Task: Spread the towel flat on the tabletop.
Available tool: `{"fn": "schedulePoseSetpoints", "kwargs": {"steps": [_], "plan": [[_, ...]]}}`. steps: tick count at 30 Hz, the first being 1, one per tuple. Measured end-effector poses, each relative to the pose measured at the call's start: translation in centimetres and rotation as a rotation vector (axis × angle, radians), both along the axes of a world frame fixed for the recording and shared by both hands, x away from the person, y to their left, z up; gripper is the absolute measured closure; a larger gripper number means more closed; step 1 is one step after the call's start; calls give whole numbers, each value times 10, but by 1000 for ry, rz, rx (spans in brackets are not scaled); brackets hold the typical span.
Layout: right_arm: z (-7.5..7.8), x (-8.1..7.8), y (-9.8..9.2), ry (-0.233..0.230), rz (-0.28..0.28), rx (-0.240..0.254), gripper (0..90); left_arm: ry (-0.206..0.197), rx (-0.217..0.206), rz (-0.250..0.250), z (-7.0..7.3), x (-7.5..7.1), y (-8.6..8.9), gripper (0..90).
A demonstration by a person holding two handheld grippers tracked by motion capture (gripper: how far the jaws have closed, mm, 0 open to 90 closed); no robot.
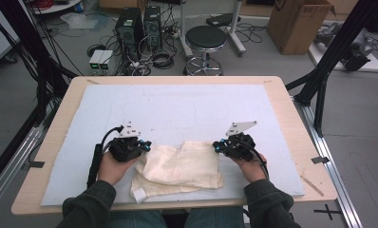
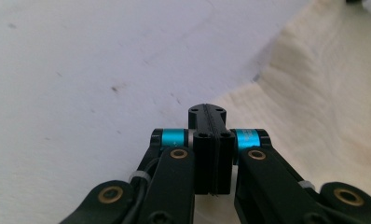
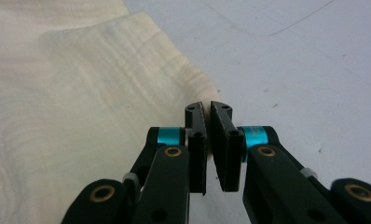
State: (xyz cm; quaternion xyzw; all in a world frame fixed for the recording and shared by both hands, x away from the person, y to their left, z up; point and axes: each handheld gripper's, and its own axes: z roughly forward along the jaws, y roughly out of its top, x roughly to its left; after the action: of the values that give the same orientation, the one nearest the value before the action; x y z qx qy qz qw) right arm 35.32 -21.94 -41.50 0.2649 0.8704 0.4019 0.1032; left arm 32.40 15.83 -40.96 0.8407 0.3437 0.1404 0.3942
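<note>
I've got the left gripper (image 1: 146,145) and right gripper (image 1: 217,145) clenched on the crumpled cream cotton cloth (image 1: 180,167), one top corner each. Grasp step done, I judge. Next: lift together, pull it taut.

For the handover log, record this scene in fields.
cloth: cream, rumpled, partly folded, near the person's edge
mat: pale, under the cloth, on the table
left gripper: shut, at cloth's left edge; grip unclear
right gripper: shut, at cloth's right corner; grip unclear
</note>
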Motion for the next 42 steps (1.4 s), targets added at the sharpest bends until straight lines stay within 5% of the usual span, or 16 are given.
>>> {"fn": "schedulePoseSetpoints", "kwargs": {"steps": [6,8,11,14,18,23,26,31,37,42], "plan": [[-3,0,-6,14,-16,-23,848,150,57,-121,-20,-9,-14,858],[-3,-1,-8,20,-22,-14,847,182,32,-187,-18,-15,-17,855],[-6,-1,-10,35,-20,-20,843,167,10,-200,-14,-18,-17,830],[-7,-2,-8,46,-17,-33,840,132,-16,-161,-11,-14,-10,768],[-9,-3,-8,51,-9,-28,837,70,-20,-17,-6,-6,3,668],[-12,0,-13,69,-16,-5,781,67,-16,97,-9,5,16,640],[-14,1,-12,78,-32,0,705,101,-26,99,-12,9,17,633],[-16,3,-12,97,-34,12,641,158,33,55,-21,10,7,576],[-22,4,-4,112,-27,-48,671,88,102,56,-21,4,1,639],[-22,4,-3,96,-28,-59,787,72,105,11,-21,1,-2,811]]}}
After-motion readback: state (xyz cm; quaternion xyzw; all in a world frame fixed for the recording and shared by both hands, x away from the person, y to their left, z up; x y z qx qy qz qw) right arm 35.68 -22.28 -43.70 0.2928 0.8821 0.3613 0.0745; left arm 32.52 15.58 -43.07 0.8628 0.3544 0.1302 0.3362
